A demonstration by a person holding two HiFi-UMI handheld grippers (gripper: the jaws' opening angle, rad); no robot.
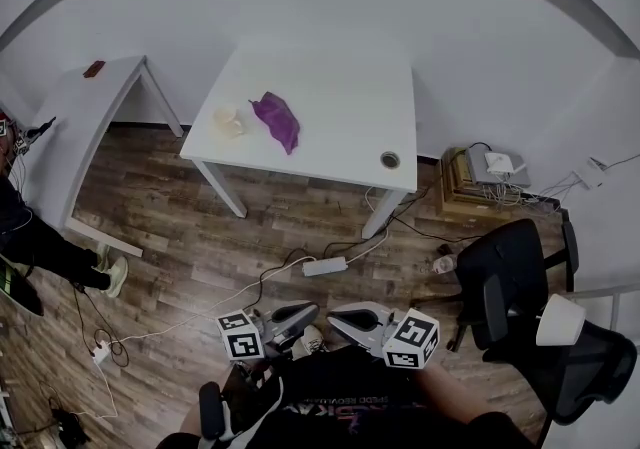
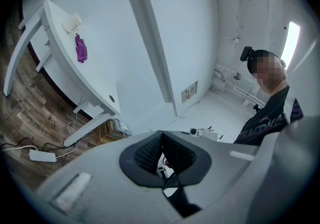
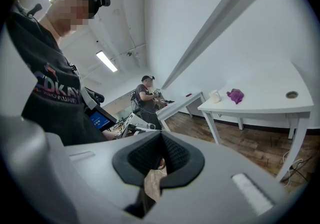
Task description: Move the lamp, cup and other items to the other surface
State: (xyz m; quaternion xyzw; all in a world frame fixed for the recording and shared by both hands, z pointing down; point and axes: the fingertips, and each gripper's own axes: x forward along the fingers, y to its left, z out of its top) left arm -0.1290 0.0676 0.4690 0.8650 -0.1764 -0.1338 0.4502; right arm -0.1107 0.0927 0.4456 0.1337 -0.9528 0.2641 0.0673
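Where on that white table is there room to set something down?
Mostly bare: the stretch from the purple cloth right to the cable hole, and the back of the white table. Only the near left corner, by the cup and cloth, is taken.

I am facing a white table (image 1: 340,77); a cup (image 1: 228,120) and a purple cloth (image 1: 277,120) are lying side by side at its left.

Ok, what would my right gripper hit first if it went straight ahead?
Probably the grey left gripper: in the head view the right gripper aims at it, fingers almost tip to tip. Height is unclear; if it passes, only the dark-clothed standing person far off lies ahead.
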